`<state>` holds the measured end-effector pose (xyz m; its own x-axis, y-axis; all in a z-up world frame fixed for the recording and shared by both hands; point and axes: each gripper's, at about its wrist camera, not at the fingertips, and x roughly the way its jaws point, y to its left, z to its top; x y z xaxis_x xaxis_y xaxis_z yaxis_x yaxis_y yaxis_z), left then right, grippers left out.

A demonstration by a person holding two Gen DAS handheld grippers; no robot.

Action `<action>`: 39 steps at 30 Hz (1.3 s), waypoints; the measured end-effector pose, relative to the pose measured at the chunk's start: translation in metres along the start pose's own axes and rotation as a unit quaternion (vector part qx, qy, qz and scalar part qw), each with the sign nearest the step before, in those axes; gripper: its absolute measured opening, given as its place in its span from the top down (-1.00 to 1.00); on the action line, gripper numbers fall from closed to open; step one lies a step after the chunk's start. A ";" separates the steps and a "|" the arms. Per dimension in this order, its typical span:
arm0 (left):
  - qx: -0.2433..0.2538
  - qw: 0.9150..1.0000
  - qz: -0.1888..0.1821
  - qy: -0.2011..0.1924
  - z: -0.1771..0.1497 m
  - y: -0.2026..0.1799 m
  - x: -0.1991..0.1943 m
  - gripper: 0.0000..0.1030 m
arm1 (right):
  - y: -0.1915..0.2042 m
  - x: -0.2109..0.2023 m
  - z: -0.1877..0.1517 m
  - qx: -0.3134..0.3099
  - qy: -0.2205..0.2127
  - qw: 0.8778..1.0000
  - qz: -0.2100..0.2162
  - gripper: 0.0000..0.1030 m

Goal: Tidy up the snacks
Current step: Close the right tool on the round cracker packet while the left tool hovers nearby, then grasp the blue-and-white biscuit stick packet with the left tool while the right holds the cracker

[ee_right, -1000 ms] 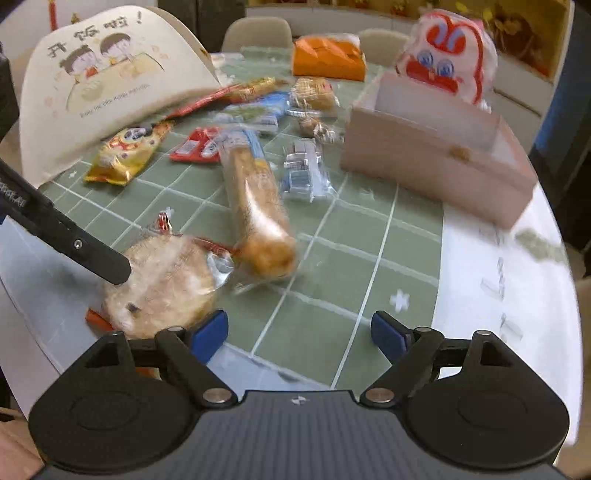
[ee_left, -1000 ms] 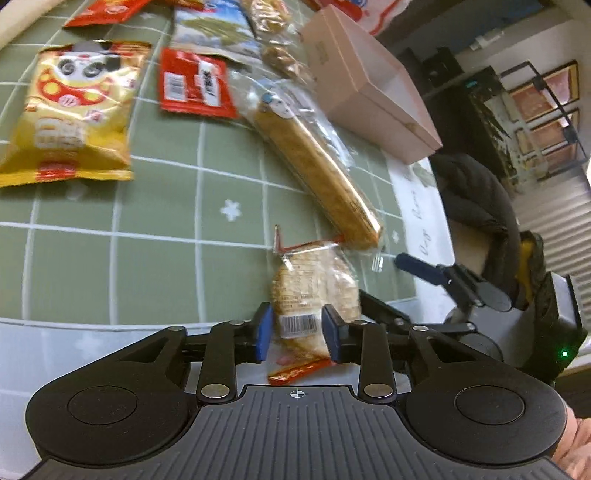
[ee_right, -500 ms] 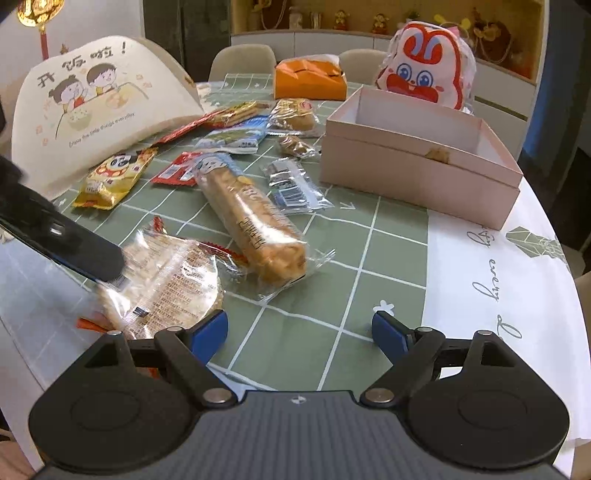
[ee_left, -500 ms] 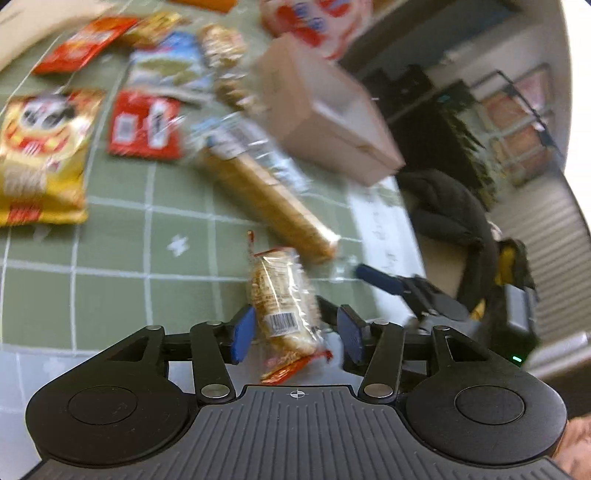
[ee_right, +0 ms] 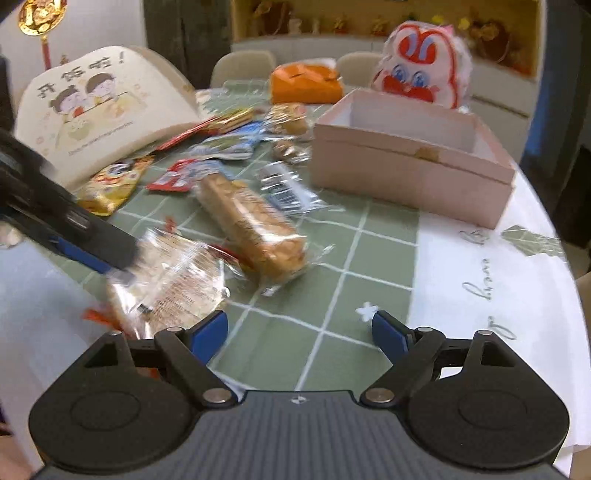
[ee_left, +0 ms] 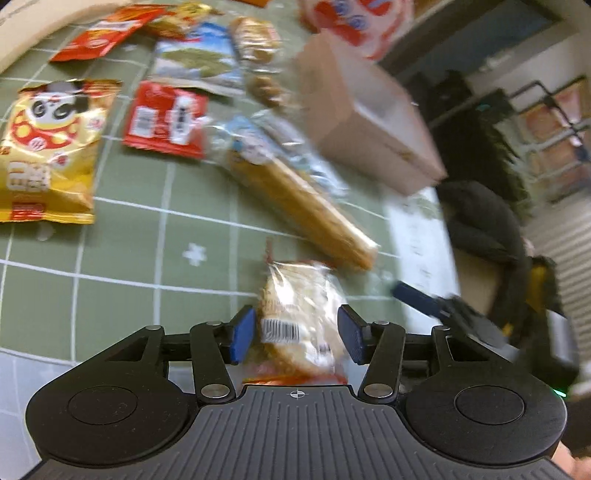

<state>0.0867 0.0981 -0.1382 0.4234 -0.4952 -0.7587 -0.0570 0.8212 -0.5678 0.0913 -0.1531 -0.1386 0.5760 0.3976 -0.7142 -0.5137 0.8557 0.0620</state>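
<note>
Left gripper [ee_left: 295,334] has just been opening, and the round cracker packet [ee_left: 301,321] sits between its 2 blue pads with a gap either side, so it looks released onto the green cloth [ee_left: 147,236], just beside the long biscuit pack [ee_left: 299,206]. Right gripper [ee_right: 299,334] hangs wide open and empty, likely ready to carry snacks to the pink box [ee_right: 413,173] beyond.

A round table [ee_right: 480,280] under a green grid-patterned cloth with a white border fills the lower frame. 2 beige upholstered chairs [ee_right: 242,68] stand behind it at upper centre. A pale low cabinet [ee_right: 498,88] runs along the back wall, below a warmly lit yellow shelf [ee_right: 369,18] of small ornaments.
</note>
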 end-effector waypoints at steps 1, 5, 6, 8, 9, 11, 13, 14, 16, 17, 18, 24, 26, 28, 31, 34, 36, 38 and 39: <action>-0.004 1.000 0.002 -0.009 0.001 0.001 0.002 -0.02 | 0.000 -0.001 0.002 0.003 0.005 1.000 0.009 -0.69; 0.015 0.998 0.035 -0.052 0.006 -0.004 -0.002 0.01 | 0.003 -0.002 0.007 0.022 0.032 0.999 0.009 -0.72; 0.021 0.997 0.038 -0.062 0.007 -0.004 -0.005 0.01 | 0.002 -0.003 0.010 0.037 0.039 0.999 0.005 -0.72; 0.022 0.996 0.037 -0.076 0.013 0.000 -0.010 0.01 | 0.002 -0.003 0.019 0.082 0.067 0.994 0.017 -0.75; 0.020 0.996 0.038 -0.081 0.017 0.003 -0.012 0.01 | 0.002 -0.001 0.024 0.107 0.090 0.990 0.032 -0.80; 0.017 0.994 0.049 -0.096 0.025 0.008 -0.019 0.01 | 0.006 0.006 0.032 0.162 0.132 0.976 0.064 -0.94; 0.005 0.991 0.070 -0.113 0.036 0.014 -0.025 0.01 | 0.017 0.015 0.041 0.180 0.151 0.970 0.064 -0.94; -0.002 0.989 0.081 -0.121 0.040 0.019 -0.029 0.01 | 0.025 0.021 0.047 0.178 0.156 0.970 0.056 -0.94; -0.011 0.986 0.092 -0.136 0.047 0.027 -0.040 0.01 | 0.042 0.033 0.056 0.166 0.161 0.973 0.026 -0.98; -0.013 0.985 0.094 -0.142 0.051 0.031 -0.045 0.01 | 0.054 0.041 0.062 0.150 0.165 0.975 0.003 -1.00; -0.016 0.984 0.097 -0.146 0.054 0.034 -0.048 0.01 | 0.064 0.047 0.066 0.131 0.169 0.977 -0.019 -1.00; -0.045 0.985 0.099 -0.135 0.063 0.040 -0.050 0.01 | 0.089 0.059 0.072 0.054 0.161 0.985 -0.032 -0.85; -0.057 0.986 0.098 -0.125 0.064 0.038 -0.043 0.01 | 0.084 0.047 0.068 0.034 0.156 0.987 -0.018 -0.67; -0.072 0.987 0.094 -0.112 0.063 0.033 -0.033 0.01 | 0.071 0.035 0.059 0.026 0.160 0.987 -0.011 -0.62; -0.088 0.987 0.090 -0.099 0.059 0.021 -0.024 0.01 | 0.041 0.012 0.040 0.032 0.159 0.987 -0.017 -0.60; -0.118 0.984 0.096 -0.096 0.056 0.011 -0.017 0.01 | 0.008 -0.005 0.025 0.065 0.151 0.985 -0.044 -0.60; -0.128 0.983 0.096 -0.092 0.055 0.004 -0.012 0.01 | -0.014 -0.014 0.018 0.097 0.139 0.983 -0.064 -0.60; -0.127 0.983 0.099 -0.083 0.056 -0.005 -0.003 0.01 | -0.030 -0.017 0.014 0.119 0.128 0.981 -0.079 -0.60; -0.125 0.985 0.096 -0.077 0.058 -0.010 0.003 0.01 | -0.035 -0.017 0.013 0.128 0.123 0.981 -0.082 -0.61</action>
<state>0.1410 0.1047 -0.1167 0.5142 -0.2723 -0.8133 -0.3616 0.7911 -0.4934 0.1078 -0.1857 -0.1192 0.4511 0.1832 -0.8735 -0.2323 0.9691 0.0832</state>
